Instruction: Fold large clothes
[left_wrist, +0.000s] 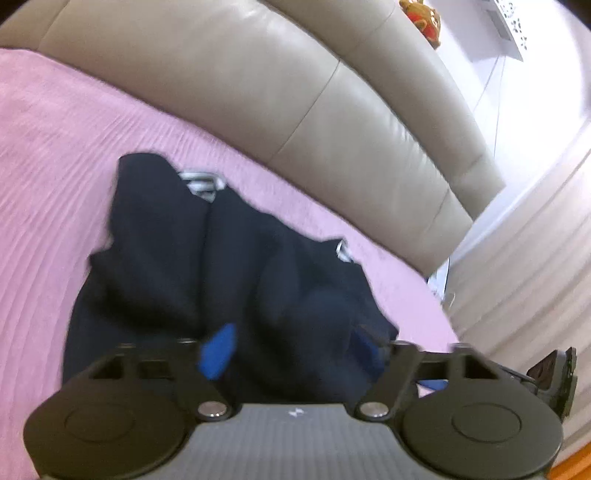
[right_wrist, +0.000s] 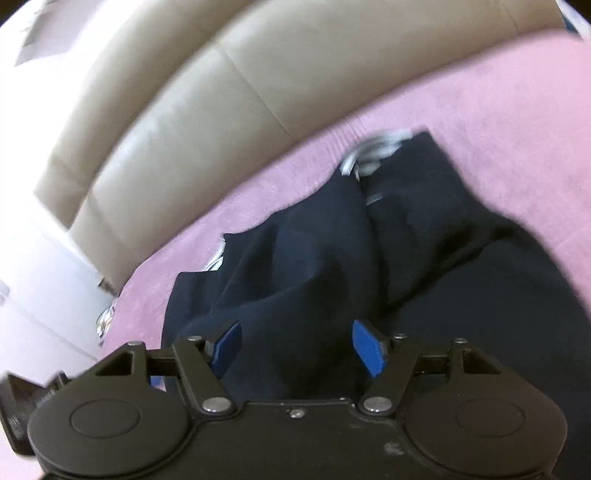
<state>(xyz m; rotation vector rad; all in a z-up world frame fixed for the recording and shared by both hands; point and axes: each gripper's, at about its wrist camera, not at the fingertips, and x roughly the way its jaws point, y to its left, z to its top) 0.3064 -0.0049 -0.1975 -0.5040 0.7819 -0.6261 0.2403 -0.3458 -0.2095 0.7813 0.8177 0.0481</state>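
Observation:
A dark navy garment (left_wrist: 221, 266) with a grey-white striped collar (left_wrist: 201, 182) lies bunched on a pink bedspread (left_wrist: 55, 155). It also shows in the right wrist view (right_wrist: 369, 258), its collar (right_wrist: 373, 155) at the far end. My left gripper (left_wrist: 291, 347) is open, its blue pads (left_wrist: 218, 350) spread wide just over the near edge of the cloth. My right gripper (right_wrist: 295, 347) is open too, blue pads (right_wrist: 367, 347) apart above the garment's near part. Neither holds cloth. Both views are motion-blurred.
A beige leather headboard (left_wrist: 295, 92) runs along the far side of the bed and shows in the right wrist view (right_wrist: 184, 110). White wall and floor (left_wrist: 535, 184) lie beyond the bed's corner. The other gripper's body (left_wrist: 554, 376) shows at the right edge.

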